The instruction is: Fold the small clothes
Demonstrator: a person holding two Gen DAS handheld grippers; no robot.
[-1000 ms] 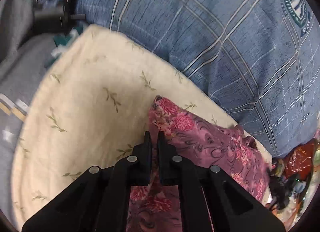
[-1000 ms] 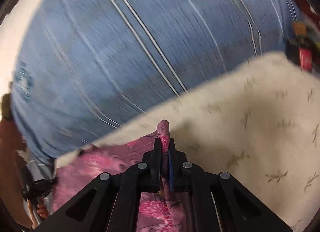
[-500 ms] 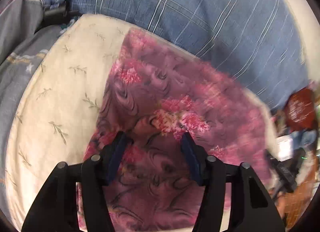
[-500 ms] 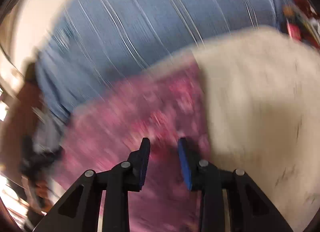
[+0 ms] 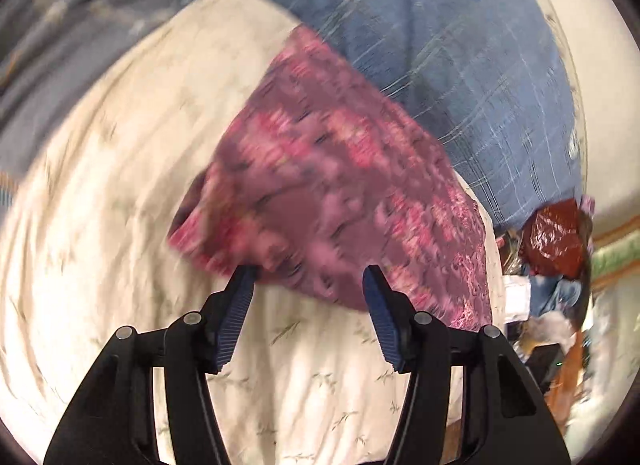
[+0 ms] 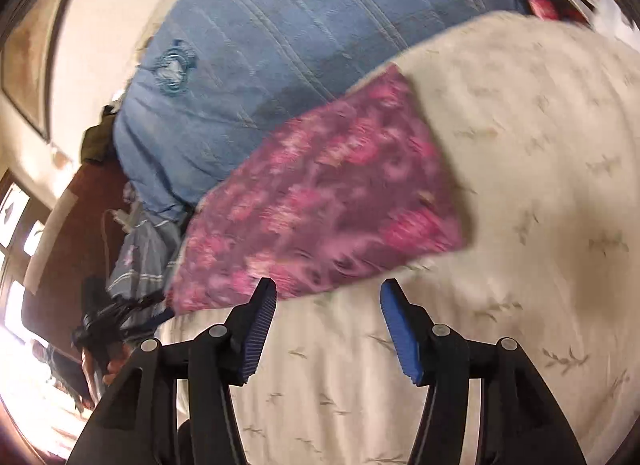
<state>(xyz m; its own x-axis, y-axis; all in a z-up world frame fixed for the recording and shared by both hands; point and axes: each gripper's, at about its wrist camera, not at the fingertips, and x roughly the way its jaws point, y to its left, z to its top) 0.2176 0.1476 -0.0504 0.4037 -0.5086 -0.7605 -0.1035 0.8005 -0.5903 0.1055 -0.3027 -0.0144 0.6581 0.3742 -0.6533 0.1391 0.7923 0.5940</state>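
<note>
Looking to be just finishing one fold and letting go. Starting at the far left of the left view: seeing a rumpled grey cloth (image 5: pixel 60 25) well away from the work, then the cream bed sheet with little leaf prints (image 5: pixel 100 225), then the pink and purple flowery cloth (image 5: pixel 328 185) lying flat on that sheet. Holding the left gripper (image 5: pixel 307 269) with fingers spread apart, pinching nothing, tips just at the cloth's near edge. Opening the right gripper (image 6: pixel 328 283) too, with nothing between its fingers. Next, probably needing to pinch the cloth's edge again and bring it over for one more fold. Watching out for the big blue checked quilt (image 5: pixel 460 65) touching the cloth's far edge, and the shiny red bag (image 5: pixel 556 237) off to the right.
</note>
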